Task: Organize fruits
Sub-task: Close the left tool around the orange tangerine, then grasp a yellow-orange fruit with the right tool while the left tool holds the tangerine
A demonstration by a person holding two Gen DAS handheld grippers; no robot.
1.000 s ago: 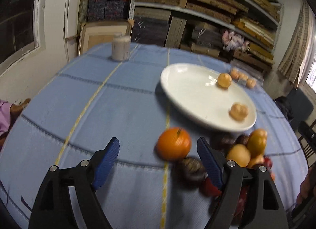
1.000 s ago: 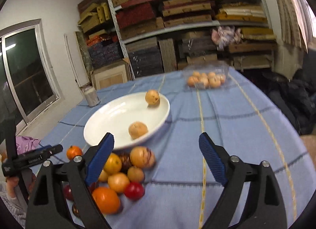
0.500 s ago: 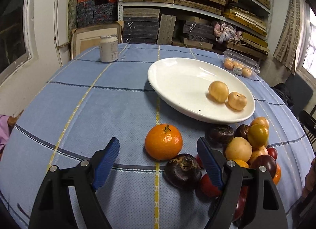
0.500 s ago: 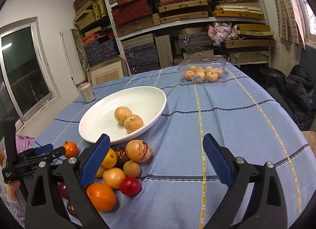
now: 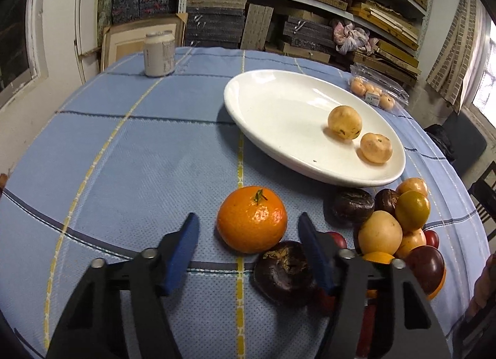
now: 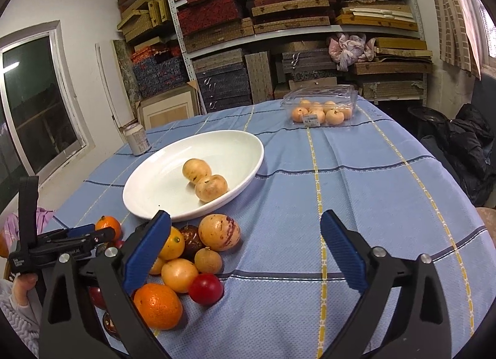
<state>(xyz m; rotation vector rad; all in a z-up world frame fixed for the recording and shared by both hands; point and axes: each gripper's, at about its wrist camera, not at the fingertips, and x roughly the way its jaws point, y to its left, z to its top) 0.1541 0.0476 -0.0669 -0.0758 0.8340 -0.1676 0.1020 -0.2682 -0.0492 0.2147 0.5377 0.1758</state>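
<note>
Illegible label on clamshell box (image 6: 311, 120)

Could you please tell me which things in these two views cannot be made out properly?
- Left wrist view: the red fruits in the pile sit mostly behind the left claw.
- Right wrist view: a dark fruit is largely hidden behind the right claw.
- The white price label on the clear plastic fruit box is too small to read.
</note>
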